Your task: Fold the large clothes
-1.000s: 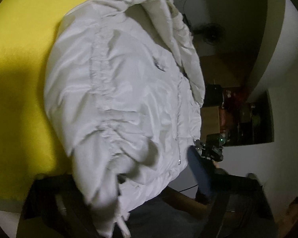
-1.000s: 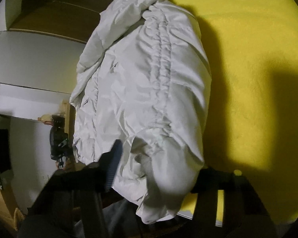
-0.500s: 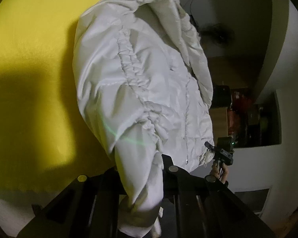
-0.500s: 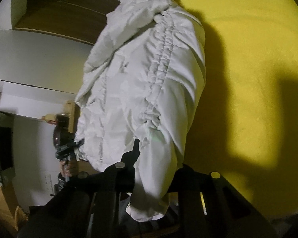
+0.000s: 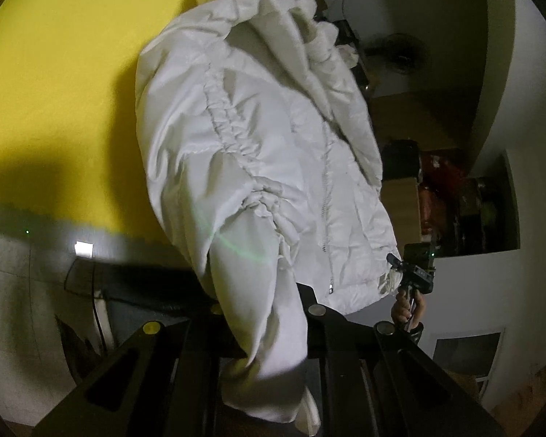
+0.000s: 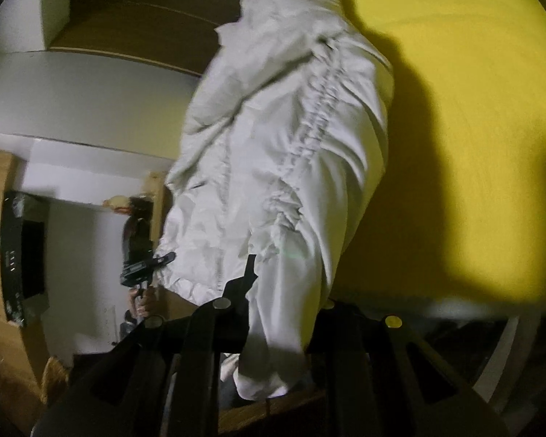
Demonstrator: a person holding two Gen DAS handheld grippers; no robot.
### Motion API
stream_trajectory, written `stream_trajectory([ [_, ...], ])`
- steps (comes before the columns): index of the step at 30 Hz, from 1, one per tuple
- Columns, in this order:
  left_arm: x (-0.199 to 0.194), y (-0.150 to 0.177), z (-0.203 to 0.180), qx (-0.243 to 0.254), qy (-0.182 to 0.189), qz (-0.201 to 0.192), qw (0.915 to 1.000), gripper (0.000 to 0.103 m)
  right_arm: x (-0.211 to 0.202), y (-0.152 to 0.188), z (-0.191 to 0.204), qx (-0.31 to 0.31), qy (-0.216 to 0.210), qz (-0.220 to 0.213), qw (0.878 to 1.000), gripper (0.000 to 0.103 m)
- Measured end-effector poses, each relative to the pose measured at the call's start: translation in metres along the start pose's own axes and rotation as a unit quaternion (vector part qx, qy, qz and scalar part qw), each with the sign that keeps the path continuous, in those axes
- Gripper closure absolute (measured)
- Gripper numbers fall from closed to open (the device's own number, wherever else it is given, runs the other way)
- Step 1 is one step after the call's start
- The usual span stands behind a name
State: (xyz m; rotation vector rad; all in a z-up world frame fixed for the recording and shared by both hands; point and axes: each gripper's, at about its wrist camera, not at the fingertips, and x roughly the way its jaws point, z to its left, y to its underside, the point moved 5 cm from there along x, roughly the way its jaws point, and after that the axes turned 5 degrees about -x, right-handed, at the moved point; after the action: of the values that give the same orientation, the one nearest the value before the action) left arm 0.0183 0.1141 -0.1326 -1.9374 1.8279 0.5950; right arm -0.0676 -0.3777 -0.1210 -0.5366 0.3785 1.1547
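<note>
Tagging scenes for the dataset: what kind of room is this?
Likely a home bedroom: a yellow sheet spread like a bed under the white jacket, a fan by the wall, cluttered shelving in an alcove.

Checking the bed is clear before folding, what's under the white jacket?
Under the jacket shows only yellow sheet, in its shadow. Whatever lies directly beneath the fabric is covered.

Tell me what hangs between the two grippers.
The white jacket spans from left gripper to right gripper, nothing else between, per the left wrist view.
</note>
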Motion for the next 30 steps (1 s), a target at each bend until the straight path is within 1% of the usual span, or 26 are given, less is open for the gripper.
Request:
stream_trajectory([
  [4,-0.020,0.013,-0.013,0.004,0.008,-0.009,0.9999,0.093,-0.017,0.013,0.026,-0.021,-0.023,0.004,1.000,0.087],
  [6,-0.034,0.015,-0.022,0.003,0.024,-0.018,0.9995,0.093,-0.026,0.016,0.036,-0.032,-0.033,0.002,0.999,0.087],
  [7,-0.039,0.013,-0.025,0.001,0.033,-0.023,0.9992,0.093,-0.031,0.016,0.040,-0.036,-0.037,0.000,0.999,0.087],
  [9,-0.051,-0.001,-0.035,-0.012,0.065,-0.039,0.9971,0.092,-0.043,0.009,0.050,-0.047,-0.049,-0.009,0.998,0.087],
  [11,-0.060,-0.021,-0.043,-0.029,0.095,-0.053,0.9936,0.092,-0.054,-0.008,0.057,-0.047,-0.070,-0.019,0.996,0.087],
  [13,-0.071,-0.055,-0.057,-0.036,0.113,-0.073,0.9903,0.092,-0.064,-0.033,0.066,-0.051,-0.087,-0.030,0.994,0.087],
  [14,-0.075,-0.072,-0.063,-0.036,0.120,-0.083,0.9886,0.092,-0.069,-0.052,0.071,-0.052,-0.098,-0.036,0.993,0.087],
  [15,-0.079,-0.100,-0.070,-0.043,0.130,-0.096,0.9858,0.092,-0.072,-0.068,0.074,-0.051,-0.105,-0.039,0.992,0.087],
  [17,-0.078,-0.140,-0.077,-0.062,0.147,-0.106,0.9815,0.091,-0.074,-0.111,0.076,-0.040,-0.122,-0.045,0.991,0.087],
  [18,-0.075,-0.165,-0.079,-0.079,0.157,-0.109,0.9784,0.091,-0.074,-0.127,0.075,-0.033,-0.125,-0.048,0.990,0.087],
  [19,-0.069,-0.193,-0.080,-0.097,0.158,-0.112,0.9762,0.091,-0.070,-0.149,0.075,-0.023,-0.127,-0.050,0.990,0.087],
  [20,-0.064,-0.212,-0.081,-0.102,0.153,-0.114,0.9763,0.091,-0.067,-0.172,0.072,-0.013,-0.129,-0.050,0.990,0.087],
  [21,-0.055,-0.243,-0.083,-0.111,0.143,-0.119,0.9762,0.091,-0.063,-0.194,0.066,-0.001,-0.129,-0.050,0.990,0.087],
  [23,-0.040,-0.281,-0.081,-0.128,0.127,-0.123,0.9760,0.091,-0.049,-0.238,0.051,0.027,-0.125,-0.045,0.991,0.087],
  [24,-0.030,-0.309,-0.077,-0.144,0.118,-0.123,0.9748,0.090,-0.040,-0.254,0.046,0.039,-0.125,-0.043,0.990,0.087],
  [27,-0.004,-0.363,-0.059,-0.193,0.091,-0.119,0.9699,0.089,-0.011,-0.306,0.011,0.096,-0.124,-0.033,0.987,0.087],
  [30,0.024,-0.403,-0.039,-0.224,0.053,-0.111,0.9667,0.088,0.021,-0.340,-0.027,0.158,-0.111,-0.027,0.981,0.087],
])
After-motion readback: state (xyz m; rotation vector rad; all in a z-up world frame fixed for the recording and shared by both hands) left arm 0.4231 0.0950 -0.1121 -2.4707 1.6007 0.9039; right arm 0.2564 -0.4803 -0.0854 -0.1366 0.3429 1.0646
